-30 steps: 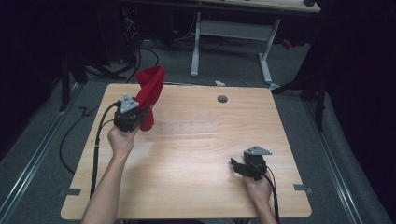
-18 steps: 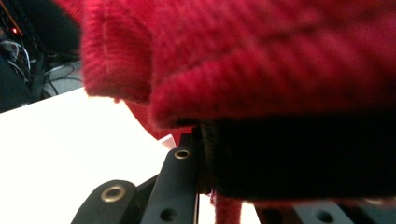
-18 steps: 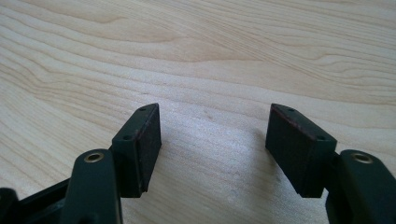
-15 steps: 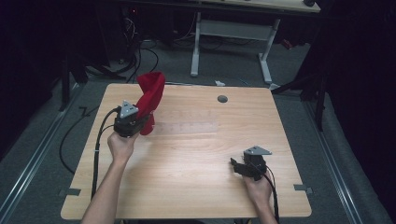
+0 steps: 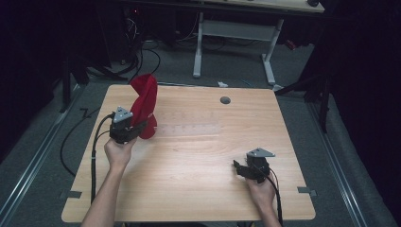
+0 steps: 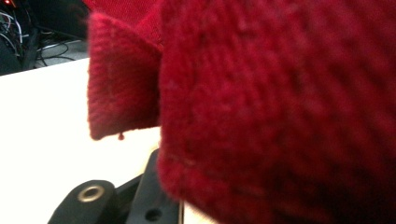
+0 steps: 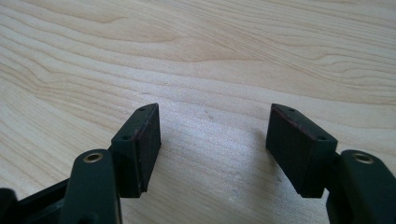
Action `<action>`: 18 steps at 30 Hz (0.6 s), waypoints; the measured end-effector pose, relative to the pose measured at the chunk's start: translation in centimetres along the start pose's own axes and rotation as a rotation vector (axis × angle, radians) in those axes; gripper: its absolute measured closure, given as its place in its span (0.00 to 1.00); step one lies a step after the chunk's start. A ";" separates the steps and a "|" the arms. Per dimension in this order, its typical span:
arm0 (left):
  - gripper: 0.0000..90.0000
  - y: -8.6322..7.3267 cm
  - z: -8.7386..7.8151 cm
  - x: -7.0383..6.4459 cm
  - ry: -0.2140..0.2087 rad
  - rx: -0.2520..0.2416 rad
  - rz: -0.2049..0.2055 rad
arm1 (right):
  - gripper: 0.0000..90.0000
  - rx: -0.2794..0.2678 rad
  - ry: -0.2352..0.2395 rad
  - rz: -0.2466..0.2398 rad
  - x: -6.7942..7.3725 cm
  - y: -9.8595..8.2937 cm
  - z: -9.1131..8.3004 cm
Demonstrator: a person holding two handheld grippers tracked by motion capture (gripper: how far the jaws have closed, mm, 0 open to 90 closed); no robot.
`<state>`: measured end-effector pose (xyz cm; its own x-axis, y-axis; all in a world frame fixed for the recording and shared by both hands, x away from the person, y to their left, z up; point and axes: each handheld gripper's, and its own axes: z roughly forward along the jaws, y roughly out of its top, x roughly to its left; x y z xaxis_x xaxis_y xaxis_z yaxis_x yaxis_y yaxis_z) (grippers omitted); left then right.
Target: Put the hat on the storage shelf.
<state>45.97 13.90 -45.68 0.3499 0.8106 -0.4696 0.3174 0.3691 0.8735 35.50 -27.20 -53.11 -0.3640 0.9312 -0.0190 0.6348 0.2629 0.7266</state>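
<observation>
The left gripper (image 5: 137, 128) pinches a red knitted cloth (image 5: 144, 106), held upright above the left part of the light wooden table (image 5: 198, 156). The right gripper (image 7: 215, 140) rests near the table's right front, jaws spread, gripping nothing.

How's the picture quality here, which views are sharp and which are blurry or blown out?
High view: the table is evenly lit, the room around it nearly black, and the red cloth reads clearly. Left gripper view: the cloth sits too close and looks soft, and the tabletop is blown out to white. Right gripper view: wood grain and the right gripper are sharp, with soft shadows beside the jaws.
</observation>
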 end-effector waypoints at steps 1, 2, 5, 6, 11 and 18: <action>0.72 0.0 0.0 0.1 0.007 -0.001 0.001 | 0.40 0.000 0.000 0.000 0.0 0.0 0.0; 0.72 0.0 -0.1 0.1 0.012 -0.002 -0.001 | 0.40 0.000 0.000 0.000 0.0 0.0 0.0; 0.59 0.1 -0.2 0.2 0.024 0.000 0.000 | 0.40 0.000 0.000 0.000 0.0 0.0 0.0; 0.59 0.1 -0.3 0.2 0.027 -0.001 0.000 | 0.40 0.000 0.000 0.000 0.0 0.0 0.0; 0.49 0.2 -0.6 -0.1 0.031 0.004 0.004 | 0.40 0.000 0.000 0.000 0.0 0.0 0.0; 0.42 0.3 -1.0 -0.6 0.028 0.008 0.012 | 0.40 0.000 0.001 0.000 0.0 0.0 0.0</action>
<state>45.01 13.98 -45.03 0.3291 0.8273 -0.4553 0.3207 0.3556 0.8779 35.50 -27.21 -53.11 -0.3645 0.9310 -0.0184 0.6350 0.2630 0.7264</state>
